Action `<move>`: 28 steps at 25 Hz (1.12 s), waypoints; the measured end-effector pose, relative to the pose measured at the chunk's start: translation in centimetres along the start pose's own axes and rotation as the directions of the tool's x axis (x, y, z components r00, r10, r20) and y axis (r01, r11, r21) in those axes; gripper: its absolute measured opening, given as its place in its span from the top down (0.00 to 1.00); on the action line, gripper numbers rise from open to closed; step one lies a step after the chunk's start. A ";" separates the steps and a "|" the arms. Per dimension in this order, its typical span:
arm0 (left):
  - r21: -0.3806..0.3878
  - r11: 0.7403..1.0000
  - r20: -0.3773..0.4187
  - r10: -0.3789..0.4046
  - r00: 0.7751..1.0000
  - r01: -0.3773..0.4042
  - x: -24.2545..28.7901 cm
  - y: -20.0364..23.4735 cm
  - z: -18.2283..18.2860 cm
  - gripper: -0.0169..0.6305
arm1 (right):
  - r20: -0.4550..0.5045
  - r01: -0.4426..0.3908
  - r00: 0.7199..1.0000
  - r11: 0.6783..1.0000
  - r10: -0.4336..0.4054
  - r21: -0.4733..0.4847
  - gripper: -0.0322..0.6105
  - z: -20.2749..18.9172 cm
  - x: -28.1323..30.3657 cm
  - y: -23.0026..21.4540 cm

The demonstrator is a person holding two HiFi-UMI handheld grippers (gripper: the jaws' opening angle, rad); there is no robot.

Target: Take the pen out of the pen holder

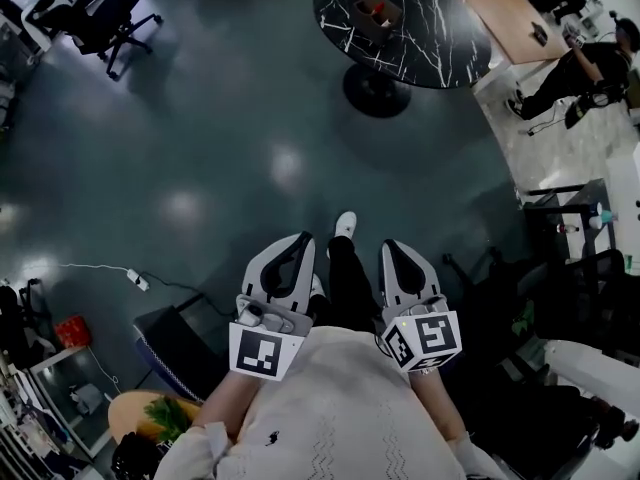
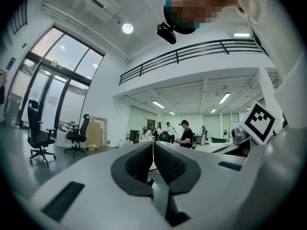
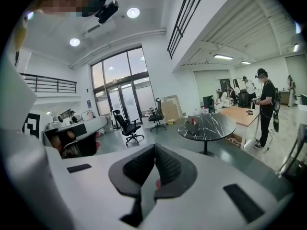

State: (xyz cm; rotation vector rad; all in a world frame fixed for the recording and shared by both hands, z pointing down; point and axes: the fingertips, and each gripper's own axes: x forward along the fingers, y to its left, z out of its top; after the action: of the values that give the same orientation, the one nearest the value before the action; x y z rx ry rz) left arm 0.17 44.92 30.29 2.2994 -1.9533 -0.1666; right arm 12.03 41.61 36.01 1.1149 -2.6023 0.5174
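Note:
Far ahead of me stands a round black marble table (image 1: 430,38), and on it a small brown pen holder (image 1: 376,11) with something red inside; no single pen can be made out. The right gripper view shows the same table (image 3: 211,126) and holder (image 3: 194,121) in the distance. My left gripper (image 1: 302,239) and right gripper (image 1: 391,249) are held close to the person's chest, side by side, pointing forward over the floor. In the left gripper view the left gripper (image 2: 153,145) has its jaws together and empty. The right gripper (image 3: 155,148) is likewise shut on nothing.
Dark glossy floor lies between me and the table. Black office chairs (image 1: 103,18) stand at the far left, and a wooden table (image 1: 505,8) at the far right with a person (image 1: 580,68) beside it. A power strip (image 1: 137,280) lies on the floor at left. Dark chairs (image 1: 570,238) crowd the right.

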 end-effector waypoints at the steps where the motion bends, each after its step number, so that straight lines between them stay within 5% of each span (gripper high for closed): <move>1: 0.001 1.000 -0.003 0.006 1.000 -0.006 0.9 0.4 0.0 0.95 | -0.001 -0.006 1.000 1.000 0.006 0.002 0.92 0.4 1.0 -0.4; 17: 0.052 0.994 0.009 0.091 0.996 -0.091 21.7 7.1 2.5 0.95 | -0.033 -0.107 0.994 0.994 0.106 -0.010 0.92 10.6 17.9 -11.6; 28: 0.074 0.991 -0.008 0.109 0.994 -0.108 30.2 7.5 3.2 0.95 | -0.014 -0.118 0.993 0.992 0.119 0.039 0.92 14.7 22.9 -17.7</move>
State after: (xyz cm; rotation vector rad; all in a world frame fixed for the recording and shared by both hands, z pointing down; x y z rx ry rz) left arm -2.79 13.86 28.19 2.2244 -2.1056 -0.0719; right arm 8.22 9.41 35.11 0.9666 -2.6666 0.6011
